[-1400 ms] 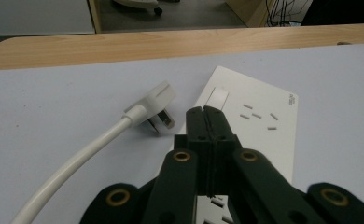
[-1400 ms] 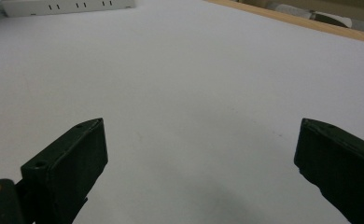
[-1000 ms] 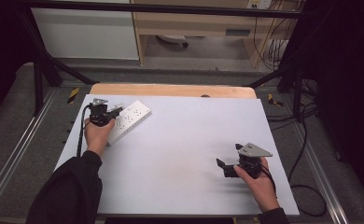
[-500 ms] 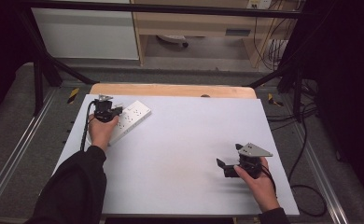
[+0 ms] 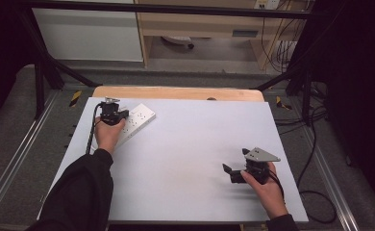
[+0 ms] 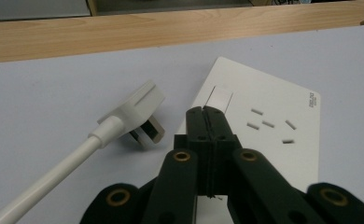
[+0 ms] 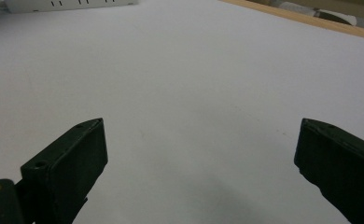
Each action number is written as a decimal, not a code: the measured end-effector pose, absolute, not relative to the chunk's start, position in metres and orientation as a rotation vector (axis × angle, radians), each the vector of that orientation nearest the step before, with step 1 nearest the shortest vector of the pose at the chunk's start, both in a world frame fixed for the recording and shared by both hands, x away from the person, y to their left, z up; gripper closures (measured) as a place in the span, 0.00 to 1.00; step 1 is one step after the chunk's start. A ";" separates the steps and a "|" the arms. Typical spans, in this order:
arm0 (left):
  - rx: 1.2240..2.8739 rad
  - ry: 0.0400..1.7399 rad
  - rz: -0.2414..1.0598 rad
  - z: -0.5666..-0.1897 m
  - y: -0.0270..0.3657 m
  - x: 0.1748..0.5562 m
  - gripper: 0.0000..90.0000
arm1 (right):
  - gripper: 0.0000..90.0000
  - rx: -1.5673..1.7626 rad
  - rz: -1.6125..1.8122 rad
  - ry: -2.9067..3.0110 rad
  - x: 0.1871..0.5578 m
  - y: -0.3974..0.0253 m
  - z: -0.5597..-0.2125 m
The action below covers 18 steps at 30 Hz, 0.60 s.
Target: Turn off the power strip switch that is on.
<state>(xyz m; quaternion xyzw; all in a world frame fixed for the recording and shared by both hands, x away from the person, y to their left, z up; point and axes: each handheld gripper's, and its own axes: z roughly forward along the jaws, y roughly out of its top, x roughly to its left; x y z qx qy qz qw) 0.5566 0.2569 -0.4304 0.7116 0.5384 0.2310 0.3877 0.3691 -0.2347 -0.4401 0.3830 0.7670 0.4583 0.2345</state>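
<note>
The left gripper (image 6: 207, 112) has its jaws pressed together with nothing between them, tips hovering over or touching the near end of the power strip (image 6: 264, 135), just short of its white rocker switch (image 6: 220, 98); whether they actually rest on the plastic I cannot tell. In the high view this gripper (image 5: 112, 113) sits at the table's far left corner, right on top of the strip (image 5: 140, 120).

The right gripper (image 7: 199, 154) is wide open and empty, jaws spread over bare table (image 7: 194, 84). In the high view it (image 5: 238, 172) rests near the front right, well apart from the strip, which appears at the top left edge of its own view (image 7: 68, 4).

The relation that matters: the switch lies straight ahead of the closed left tips, almost touching them, along the strip's long axis, which runs away from the gripper and slightly to the right toward the socket holes (image 6: 269, 125). The left hand is clearly the nearer one. A short push forward and down looks like what the next move needs.

To the left of the strip, just beside its corner, lies a white plug (image 6: 136, 114), unplugged, its cable (image 6: 45, 182) trailing toward the near left.
</note>
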 end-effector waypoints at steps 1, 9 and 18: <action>1.826 1.367 0.590 -0.430 0.257 0.557 1.00 | 0.03 1.054 1.262 2.104 0.369 -0.235 -0.440; 1.838 1.373 0.594 -0.430 0.257 0.560 1.00 | 0.03 1.054 1.263 2.110 0.369 -0.234 -0.440; 1.842 1.376 0.586 -0.431 0.254 0.563 1.00 | 0.03 1.046 1.264 2.119 0.369 -0.233 -0.441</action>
